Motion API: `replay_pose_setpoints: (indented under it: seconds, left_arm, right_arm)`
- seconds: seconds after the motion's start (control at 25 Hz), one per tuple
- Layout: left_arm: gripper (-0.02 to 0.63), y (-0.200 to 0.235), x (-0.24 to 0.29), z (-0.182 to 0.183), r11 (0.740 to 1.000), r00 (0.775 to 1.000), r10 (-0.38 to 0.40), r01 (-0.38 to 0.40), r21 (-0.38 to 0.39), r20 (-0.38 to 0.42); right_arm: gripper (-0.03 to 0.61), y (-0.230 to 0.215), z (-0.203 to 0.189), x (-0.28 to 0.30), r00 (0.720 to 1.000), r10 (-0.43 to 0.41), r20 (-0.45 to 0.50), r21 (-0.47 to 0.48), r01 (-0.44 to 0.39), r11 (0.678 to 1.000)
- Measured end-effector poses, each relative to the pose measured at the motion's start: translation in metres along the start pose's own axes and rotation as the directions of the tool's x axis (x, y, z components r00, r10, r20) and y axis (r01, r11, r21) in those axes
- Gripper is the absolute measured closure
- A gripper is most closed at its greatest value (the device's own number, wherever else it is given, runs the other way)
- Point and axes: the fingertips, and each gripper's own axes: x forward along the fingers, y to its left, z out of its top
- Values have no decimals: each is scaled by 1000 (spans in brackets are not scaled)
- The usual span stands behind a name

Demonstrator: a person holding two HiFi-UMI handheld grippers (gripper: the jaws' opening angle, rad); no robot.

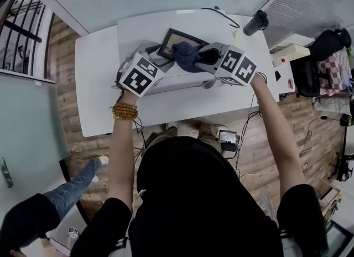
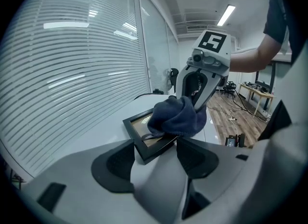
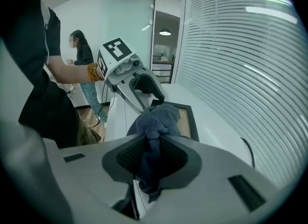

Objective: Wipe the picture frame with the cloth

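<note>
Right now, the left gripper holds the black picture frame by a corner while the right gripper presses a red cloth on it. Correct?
No: the cloth is dark blue, not red, as the right gripper view shows. The left gripper holds the picture frame by a corner, the right gripper the cloth.

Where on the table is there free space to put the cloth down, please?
The table is bare to the left of the left gripper, and a free strip runs along its near edge. The middle is crowded: picture frame, cloth, right gripper.
</note>
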Motion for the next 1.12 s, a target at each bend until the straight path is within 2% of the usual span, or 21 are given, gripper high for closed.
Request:
replay_pose_setpoints:
  seconds: [0.12, 0.36, 0.6, 0.72, 0.8, 0.88, 0.96, 1.04, 1.12]
  left_arm:
    - [348, 0, 0, 0, 1000, 1000, 1, -1, 7, -1]
    - [350, 1, -1, 1, 1000, 1000, 4, -4, 21, -8]
    - [350, 0, -1, -3, 1000, 1000, -5, 5, 1, -2]
    - [350, 1, -1, -3, 1000, 1000, -3, 3, -2, -2]
    - [348, 2, 1, -3, 1000, 1000, -2, 2, 0, -2]
    - [348, 4, 1, -4, 1000, 1000, 4, -4, 2, -4]
    - [348, 3, 1, -2, 1000, 1000, 2, -2, 7, -2]
    - [335, -2, 0, 1, 1000, 1000, -19, 19, 15, 18]
    - [327, -1, -8, 3, 999, 997, -32, 33, -13, 70]
  right_arm:
    - [509, 2, 11, 14, 999, 11, -39, -4, -11, 1000]
    - [509, -1, 38, 40, 997, 56, -44, 27, -55, 998]
    - [509, -2, 49, 51, 996, 75, -52, 31, -73, 997]
    - [509, -4, 50, 48, 998, 70, 0, 51, -70, 996]
    - [508, -11, 53, 36, 992, 74, 99, 130, -87, 988]
    - [506, -22, 63, 14, 968, 55, 244, 212, -108, 971]
    - [506, -32, 74, -14, 926, -13, 376, 238, -83, 968]
    - [506, -36, 82, -42, 867, -95, 489, 252, -36, 967]
    - [505, -34, 90, -63, 798, -148, 584, 279, -26, 960]
